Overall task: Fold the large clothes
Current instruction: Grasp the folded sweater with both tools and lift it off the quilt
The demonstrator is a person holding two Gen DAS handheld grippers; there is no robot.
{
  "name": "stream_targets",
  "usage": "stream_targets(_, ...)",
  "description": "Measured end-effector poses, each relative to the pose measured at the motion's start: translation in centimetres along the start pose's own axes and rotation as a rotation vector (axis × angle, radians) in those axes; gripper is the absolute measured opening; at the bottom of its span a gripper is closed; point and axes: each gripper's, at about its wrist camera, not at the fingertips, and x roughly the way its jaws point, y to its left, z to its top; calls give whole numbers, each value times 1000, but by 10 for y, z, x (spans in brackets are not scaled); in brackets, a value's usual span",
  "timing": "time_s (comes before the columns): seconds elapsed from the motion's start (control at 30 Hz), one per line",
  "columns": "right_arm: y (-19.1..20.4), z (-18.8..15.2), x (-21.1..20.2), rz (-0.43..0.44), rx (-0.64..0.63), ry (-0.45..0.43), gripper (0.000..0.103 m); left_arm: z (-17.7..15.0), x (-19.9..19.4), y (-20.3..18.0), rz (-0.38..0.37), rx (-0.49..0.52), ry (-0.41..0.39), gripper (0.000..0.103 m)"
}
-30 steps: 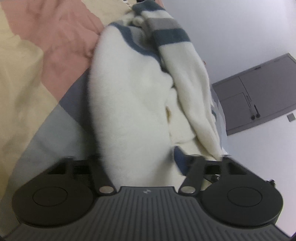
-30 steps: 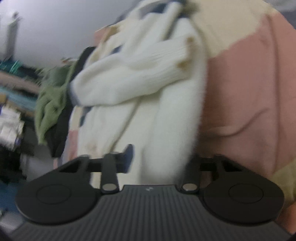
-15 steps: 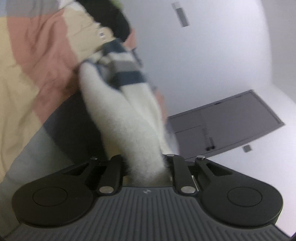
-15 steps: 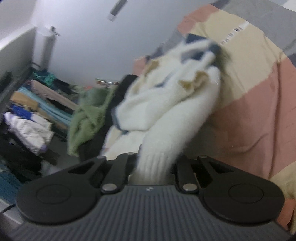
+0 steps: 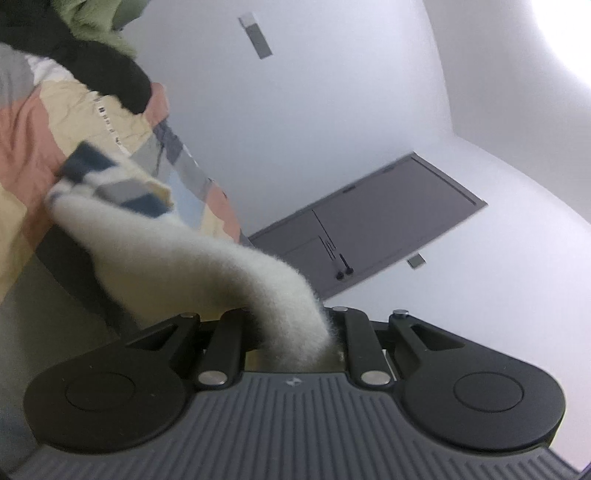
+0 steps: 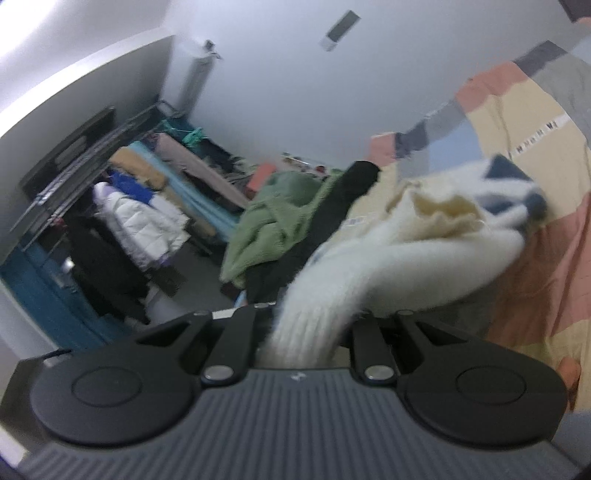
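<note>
So in the left wrist view, far left is the patchwork bedspread (image 5: 33, 147) in pink, cream and grey blocks, with a black garment (image 5: 107, 77) and a bit of green one (image 5: 92, 14) bunched at the upper left. The fuzzy white sweater (image 5: 207, 266) runs from its blue-striped end at mid left down to bottom center, where the left gripper (image 5: 291, 332) has its fingers clamped narrow on the fabric. Grey door (image 5: 369, 229) sits right of center against the white wall.

Right wrist view: the left side is a cluttered rack (image 6: 122, 206) of clothes, white puffer jacket and blue stuff. In the middle there's a green sweater (image 6: 273, 218) piled beside something black (image 6: 332, 218). Then the white sweater (image 6: 417, 258) again, a ribbed cuff pinched in the right gripper (image 6: 306, 332) at bottom center, fingers narrow around it, the rest trailing up right onto the bedspread (image 6: 554, 277). It's all a bit blurry.
</note>
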Motion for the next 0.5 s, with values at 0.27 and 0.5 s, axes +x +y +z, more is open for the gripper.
stream_targets(0.27,29,-9,-41,15,6,-78,17,-10,-28,-47,-8,114,-43,17)
stream_targets(0.5,20,43,13,-71,-8,-154,17,30,19,-40,121,201,-125,17)
